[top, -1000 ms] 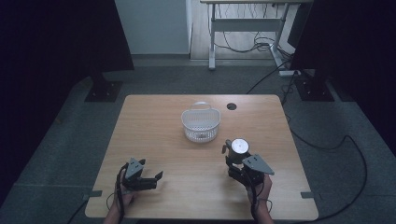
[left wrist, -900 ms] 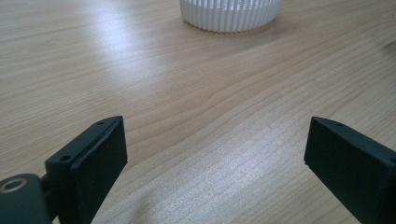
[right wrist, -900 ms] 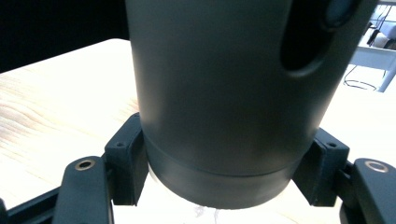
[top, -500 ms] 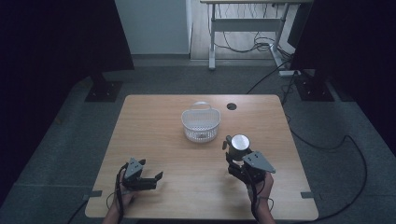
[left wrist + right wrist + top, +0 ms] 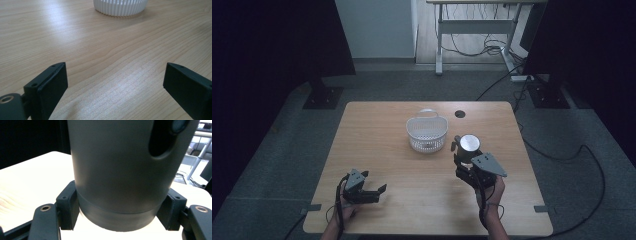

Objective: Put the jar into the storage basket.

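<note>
A dark grey cylindrical mug [image 5: 469, 146] with a pale round top is gripped near its base by my right gripper [image 5: 464, 161], right of the table's middle and lifted off the wood. In the right gripper view the mug [image 5: 120, 162] stands upright between the two pads [image 5: 67, 206], which press on its lower wall. A white ribbed basket [image 5: 427, 132] with a handle sits at the table's centre back, just left of the mug. My left gripper [image 5: 373, 192] rests at the front left, jaws wide apart over bare wood [image 5: 115, 75].
The basket's white wall [image 5: 120, 7] lies ahead of the left gripper. A round cable hole [image 5: 460, 114] sits in the wooden table [image 5: 377, 150] near its back edge. Dark stands, cables and a desk frame [image 5: 472, 30] lie on the floor beyond.
The right gripper has risen with the mug, carrying it a little up and away from the front edge. The left gripper has stayed put.
</note>
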`<state>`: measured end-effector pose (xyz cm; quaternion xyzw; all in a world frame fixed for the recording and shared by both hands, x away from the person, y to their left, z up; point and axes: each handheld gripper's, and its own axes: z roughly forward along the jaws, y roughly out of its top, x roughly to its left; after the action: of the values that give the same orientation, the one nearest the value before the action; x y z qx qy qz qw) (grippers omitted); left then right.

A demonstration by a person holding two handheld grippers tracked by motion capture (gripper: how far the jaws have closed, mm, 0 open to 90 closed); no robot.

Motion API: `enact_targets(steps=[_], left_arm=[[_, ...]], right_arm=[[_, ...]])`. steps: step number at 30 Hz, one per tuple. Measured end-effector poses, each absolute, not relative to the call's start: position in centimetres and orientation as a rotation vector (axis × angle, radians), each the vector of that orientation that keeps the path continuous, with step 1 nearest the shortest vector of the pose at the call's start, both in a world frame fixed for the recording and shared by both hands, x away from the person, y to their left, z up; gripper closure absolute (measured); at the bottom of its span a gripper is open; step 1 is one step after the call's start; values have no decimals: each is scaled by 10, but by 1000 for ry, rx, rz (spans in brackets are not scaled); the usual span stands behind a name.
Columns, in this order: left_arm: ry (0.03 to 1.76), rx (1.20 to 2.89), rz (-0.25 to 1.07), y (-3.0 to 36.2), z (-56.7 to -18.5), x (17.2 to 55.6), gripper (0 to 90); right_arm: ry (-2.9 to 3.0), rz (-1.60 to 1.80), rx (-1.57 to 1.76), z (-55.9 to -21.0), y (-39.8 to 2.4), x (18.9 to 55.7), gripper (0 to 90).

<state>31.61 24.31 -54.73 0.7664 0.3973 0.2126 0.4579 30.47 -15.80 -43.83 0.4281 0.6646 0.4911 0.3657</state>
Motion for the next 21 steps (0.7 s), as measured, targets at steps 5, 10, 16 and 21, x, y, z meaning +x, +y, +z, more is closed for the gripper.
enact_targets(steps=[5, 10, 16, 21], left_arm=[[975, 1896, 520, 243, -547, 316, 54], [975, 1898, 512, 243, -547, 317, 54], [976, 1900, 515, 243, -547, 317, 54], [975, 1902, 512, 243, -547, 317, 53]], right_arm=[[1706, 1258, 1097, -431, -151, 310, 307], [1701, 1278, 1088, -422, -146, 315, 307], [1704, 1286, 1069, -413, -140, 321, 307], [1712, 1287, 1065, -411, -136, 327, 307]])
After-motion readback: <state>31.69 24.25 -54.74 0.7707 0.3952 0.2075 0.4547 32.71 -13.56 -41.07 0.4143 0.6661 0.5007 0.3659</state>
